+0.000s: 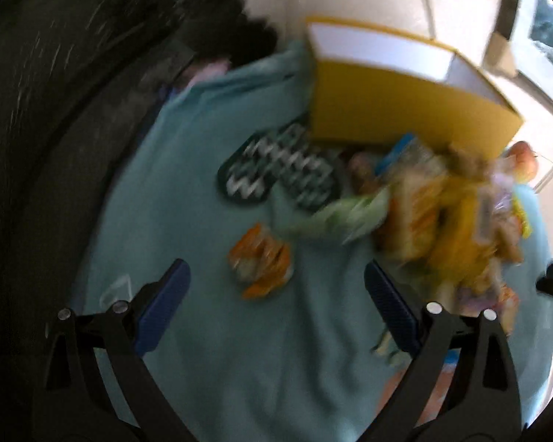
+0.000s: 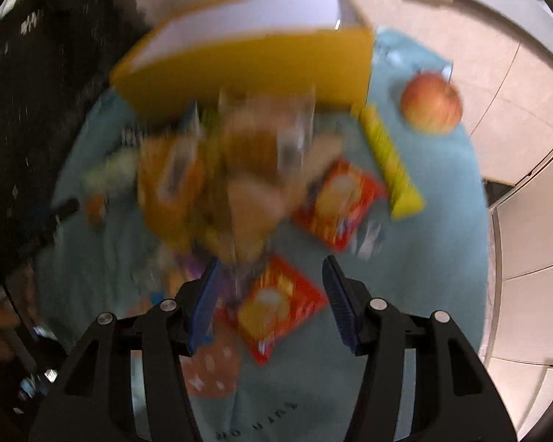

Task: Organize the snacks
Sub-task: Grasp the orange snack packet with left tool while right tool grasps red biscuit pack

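Step in hand: early sorting, by my reading. The snack pile (image 2: 217, 169) lay loose on the teal cloth (image 1: 210, 368), and the yellow box (image 1: 398, 107) behind it looked unfilled as far as its white inside showed.
Left gripper (image 1: 276, 294): jaws stood wide apart and held nothing; it hovered over the cloth with the small orange packet (image 1: 260, 261) lying between and just ahead of the fingers.
Right gripper (image 2: 272, 287): jaws were parted about a packet's width, empty, with the nearer red packet (image 2: 276, 305) below and between the fingers. Whether a pad touched it, blur hid.
Where the snacks were: heaped in front of the box, on the cloth, none clearly inside it.
Next move, as a guess: each gripper would need to drop onto the packet under it, close on a flat edge, then carry it to the box opening.
Red packets: two, the second (image 2: 337, 202) lying further out beside the pile.
Long yellow-green packet (image 2: 392, 165): one, right of the pile.
Green packet (image 1: 344, 213): one, at the pile's left edge.
Apple (image 2: 431, 103): one, well apart from the pile, near the box corner.
Patterned dark mats (image 1: 280, 169): two, overlapping, just beside the box.
Pile itself: too smeared to count.
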The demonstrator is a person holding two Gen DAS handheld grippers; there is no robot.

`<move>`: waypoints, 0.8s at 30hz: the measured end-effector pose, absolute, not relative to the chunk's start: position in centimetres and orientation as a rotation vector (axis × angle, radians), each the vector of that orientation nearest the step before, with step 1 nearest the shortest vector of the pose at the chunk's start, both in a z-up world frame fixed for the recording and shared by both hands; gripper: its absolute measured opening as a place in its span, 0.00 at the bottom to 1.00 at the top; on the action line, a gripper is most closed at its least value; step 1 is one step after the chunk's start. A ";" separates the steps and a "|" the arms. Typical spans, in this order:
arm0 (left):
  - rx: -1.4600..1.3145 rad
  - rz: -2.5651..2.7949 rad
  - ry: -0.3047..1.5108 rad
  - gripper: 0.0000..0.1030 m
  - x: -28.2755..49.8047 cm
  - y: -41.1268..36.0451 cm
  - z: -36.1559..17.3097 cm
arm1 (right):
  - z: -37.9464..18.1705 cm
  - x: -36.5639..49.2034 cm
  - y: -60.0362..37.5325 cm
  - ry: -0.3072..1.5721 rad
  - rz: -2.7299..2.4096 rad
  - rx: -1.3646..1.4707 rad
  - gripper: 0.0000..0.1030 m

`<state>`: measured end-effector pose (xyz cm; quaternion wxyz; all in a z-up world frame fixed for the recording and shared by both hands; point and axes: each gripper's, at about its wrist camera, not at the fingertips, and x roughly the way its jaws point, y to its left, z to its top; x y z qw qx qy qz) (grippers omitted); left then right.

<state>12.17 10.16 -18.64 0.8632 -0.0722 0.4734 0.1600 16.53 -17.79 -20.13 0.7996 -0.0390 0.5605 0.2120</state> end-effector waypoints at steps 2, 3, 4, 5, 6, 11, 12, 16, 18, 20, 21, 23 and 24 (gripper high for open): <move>-0.175 0.361 1.005 0.94 11.7 11.1 -19.5 | -21.1 15.8 -17.6 1.212 0.463 -0.094 0.55; -0.181 0.369 1.005 0.94 11.7 11.4 -19.7 | -21.4 15.6 -17.5 1.210 0.463 -0.108 0.55; -0.185 0.372 1.004 0.94 11.8 11.5 -19.9 | -21.6 15.5 -17.4 1.209 0.463 -0.118 0.55; -0.180 0.376 1.001 0.94 11.8 11.7 -20.0 | -21.8 15.4 -17.3 1.209 0.464 -0.123 0.55; -0.174 0.376 1.002 0.94 11.9 11.7 -20.1 | -21.9 15.5 -17.3 1.208 0.464 -0.123 0.55; -0.142 0.375 1.036 0.94 13.3 11.4 -21.8 | -22.8 15.8 -17.4 1.216 0.456 -0.127 0.56; -0.140 0.375 1.045 0.94 13.6 11.4 -22.3 | -23.1 15.9 -17.4 1.217 0.453 -0.134 0.56; -0.137 0.361 1.064 0.94 14.4 11.4 -23.8 | -24.1 16.2 -17.5 1.220 0.455 -0.147 0.56; -0.126 0.351 1.074 0.94 14.7 11.1 -24.4 | -24.2 16.4 -17.2 1.197 0.468 -0.145 0.57; -0.102 0.346 1.100 0.94 15.1 10.8 -25.3 | -24.3 16.4 -17.1 1.188 0.477 -0.155 0.59; -0.098 0.343 1.104 0.94 15.1 10.7 -25.6 | -24.3 16.4 -17.0 1.190 0.482 -0.158 0.60; -0.101 0.338 1.096 0.94 15.1 10.6 -26.0 | -24.3 16.5 -17.0 1.194 0.492 -0.155 0.62; -0.106 0.336 1.090 0.94 15.0 10.6 -26.0 | -24.4 16.4 -16.9 1.200 0.502 -0.150 0.64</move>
